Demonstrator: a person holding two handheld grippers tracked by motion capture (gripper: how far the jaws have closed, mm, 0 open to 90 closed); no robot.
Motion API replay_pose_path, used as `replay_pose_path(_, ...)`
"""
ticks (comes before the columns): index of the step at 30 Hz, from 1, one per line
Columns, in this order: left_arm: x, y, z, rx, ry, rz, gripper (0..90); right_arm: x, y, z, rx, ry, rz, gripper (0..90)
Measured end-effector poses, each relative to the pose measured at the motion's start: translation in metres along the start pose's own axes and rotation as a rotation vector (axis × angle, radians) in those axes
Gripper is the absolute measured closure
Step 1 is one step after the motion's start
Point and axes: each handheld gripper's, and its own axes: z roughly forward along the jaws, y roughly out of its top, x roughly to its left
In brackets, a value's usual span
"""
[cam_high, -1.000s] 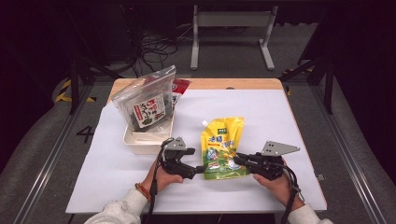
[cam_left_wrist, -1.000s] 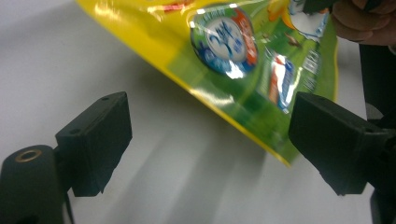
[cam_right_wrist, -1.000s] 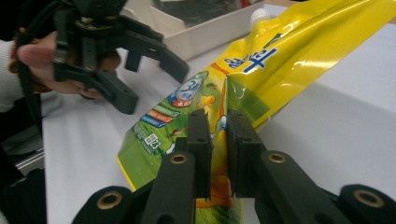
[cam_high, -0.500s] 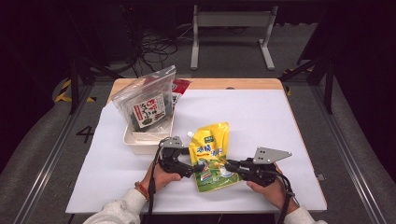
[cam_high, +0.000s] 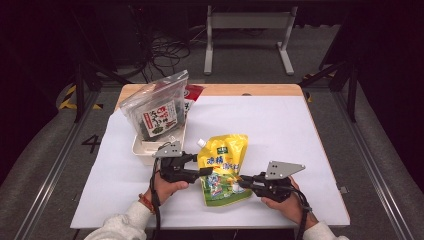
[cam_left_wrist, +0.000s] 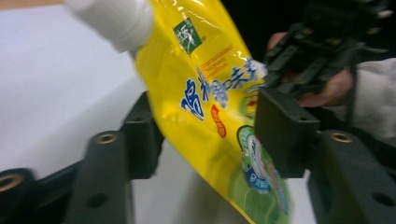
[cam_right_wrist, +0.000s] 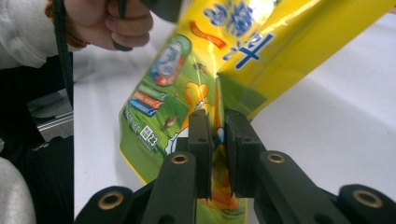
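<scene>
**Yellow pouch held between two claws**

White sheeting covers our bench (cam_high: 300, 130), with dark floor and cables beyond its far edge. Near the front edge we have the yellow spouted pouch (cam_high: 223, 167) lifted between our two claws, its white cap (cam_left_wrist: 112, 18) toward the far left and its green bottom toward us.

Our right claw (cam_right_wrist: 217, 135) is pinched tight on the pouch's lower right edge — the two black pads press the foil flat between them, as the right gripper view shows. In the high view that claw (cam_high: 243, 181) meets the pouch from the right.

Our left claw (cam_left_wrist: 205, 135) stands about half open and has just been closing; the pouch passes between its jaws, one pad close against the printed face, yet we cannot tell that both pads press on it. In the high view it (cam_high: 204, 171) sits at the pouch's left edge.

Behind and to the left, a white tray (cam_high: 145, 150) carries a clear bag of dark snacks (cam_high: 157, 112) — well apart from the pouch.
</scene>
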Motion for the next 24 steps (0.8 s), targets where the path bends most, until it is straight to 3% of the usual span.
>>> replay_pose_path(2,-0.002,0.002,-0.001,0.004,-0.003,0.023,53.8,0.0,-0.001,0.002,0.0,-0.008,0.002,81.9)
replay_pose_path(4,-0.004,0.001,0.002,0.022,-0.034,0.039,61.9,0.0,0.0,0.004,-0.003,-0.019,0.001,82.0)
replay_pose_path(7,-0.011,0.003,0.005,0.047,-0.003,0.088,70.8,0.002,0.002,0.005,-0.01,-0.042,-0.007,81.8)
replay_pose_path(10,-0.013,0.006,0.001,0.028,0.003,0.115,88.2,0.0,0.003,0.001,-0.037,-0.066,0.013,83.5)
replay_pose_path(11,-0.014,0.007,0.0,0.027,0.007,0.124,88.8,-0.001,0.004,-0.001,-0.045,-0.082,0.022,84.0)
replay_pose_path(17,-0.021,0.012,-0.005,0.021,0.017,0.152,89.7,0.001,0.009,-0.002,-0.06,-0.081,0.031,82.8)
replay_pose_path(21,-0.022,0.013,-0.01,0.019,0.003,0.157,89.8,0.002,0.012,-0.006,-0.062,-0.079,0.041,73.3)
replay_pose_path(24,-0.023,0.015,-0.015,0.004,0.005,0.158,89.8,0.002,0.01,-0.01,-0.044,-0.125,0.046,58.3)
